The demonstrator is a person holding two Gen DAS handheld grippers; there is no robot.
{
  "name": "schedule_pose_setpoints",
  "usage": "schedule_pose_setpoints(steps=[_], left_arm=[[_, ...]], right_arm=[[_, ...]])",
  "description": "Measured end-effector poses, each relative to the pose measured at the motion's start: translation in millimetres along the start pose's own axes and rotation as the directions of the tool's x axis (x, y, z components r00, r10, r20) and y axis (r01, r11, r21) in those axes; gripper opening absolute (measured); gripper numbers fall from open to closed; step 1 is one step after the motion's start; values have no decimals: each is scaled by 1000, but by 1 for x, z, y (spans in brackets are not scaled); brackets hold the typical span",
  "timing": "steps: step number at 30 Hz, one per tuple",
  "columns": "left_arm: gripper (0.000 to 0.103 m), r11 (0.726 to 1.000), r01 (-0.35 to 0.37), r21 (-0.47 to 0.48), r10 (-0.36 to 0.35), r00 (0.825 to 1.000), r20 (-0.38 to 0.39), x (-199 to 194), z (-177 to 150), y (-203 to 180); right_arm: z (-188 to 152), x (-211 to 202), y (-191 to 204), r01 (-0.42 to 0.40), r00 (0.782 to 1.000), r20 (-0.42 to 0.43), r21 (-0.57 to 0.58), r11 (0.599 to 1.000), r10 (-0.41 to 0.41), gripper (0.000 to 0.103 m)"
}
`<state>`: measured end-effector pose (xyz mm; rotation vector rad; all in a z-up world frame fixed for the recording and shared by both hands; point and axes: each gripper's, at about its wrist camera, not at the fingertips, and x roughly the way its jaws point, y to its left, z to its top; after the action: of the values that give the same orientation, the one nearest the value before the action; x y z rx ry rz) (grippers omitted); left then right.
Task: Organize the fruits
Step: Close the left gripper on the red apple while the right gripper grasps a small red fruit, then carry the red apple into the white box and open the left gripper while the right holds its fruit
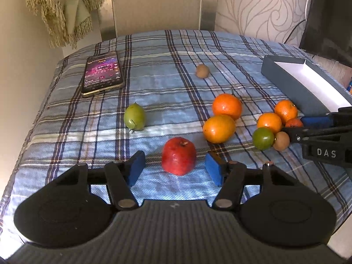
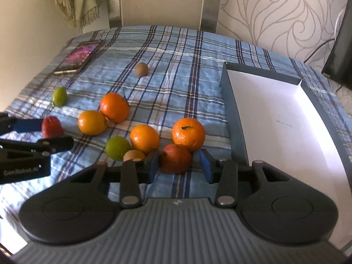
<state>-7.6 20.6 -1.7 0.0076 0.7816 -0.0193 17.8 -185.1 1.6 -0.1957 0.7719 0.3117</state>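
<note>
My left gripper (image 1: 175,167) is open, its blue pads on either side of a red apple (image 1: 178,156) with gaps on both sides. My right gripper (image 2: 179,165) is open around a small dark red-orange fruit (image 2: 175,158), the pads close to it. Several oranges (image 2: 188,134) lie around it, with a green fruit (image 2: 117,147) and a kiwi (image 2: 133,155) just left. Another green fruit (image 1: 134,117) and a kiwi (image 1: 202,71) lie apart. The open grey box (image 2: 233,118) with a white inside stands at the right.
A lit phone (image 1: 102,73) lies at the far left of the plaid blue cloth (image 1: 165,92). A fringed beige cloth (image 1: 63,6) hangs on the back wall. A dark screen (image 1: 330,17) stands at the back right. The cloth drops off at the left edge.
</note>
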Motion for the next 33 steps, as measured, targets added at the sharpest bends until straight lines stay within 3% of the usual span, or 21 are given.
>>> schedule_pose_setpoints(steps=[3, 9, 20, 33], left_arm=[[67, 1000, 0, 0, 0, 1000, -1, 0, 0, 0], [66, 1000, -5, -4, 5, 1000, -2, 1, 0, 0], [38, 1000, 20, -4, -20, 1000, 5, -5, -3, -6], [37, 1000, 7, -21, -7, 1000, 4, -13, -5, -11]], right_arm=[[-1, -1, 3, -4, 1000, 1, -24, 1000, 4, 36], [-3, -5, 3, -3, 1000, 5, -32, 999, 3, 35], [-6, -28, -6, -39, 999, 8, 23, 999, 39, 35], [-1, -71, -18, -89, 995, 59, 49, 995, 86, 35]])
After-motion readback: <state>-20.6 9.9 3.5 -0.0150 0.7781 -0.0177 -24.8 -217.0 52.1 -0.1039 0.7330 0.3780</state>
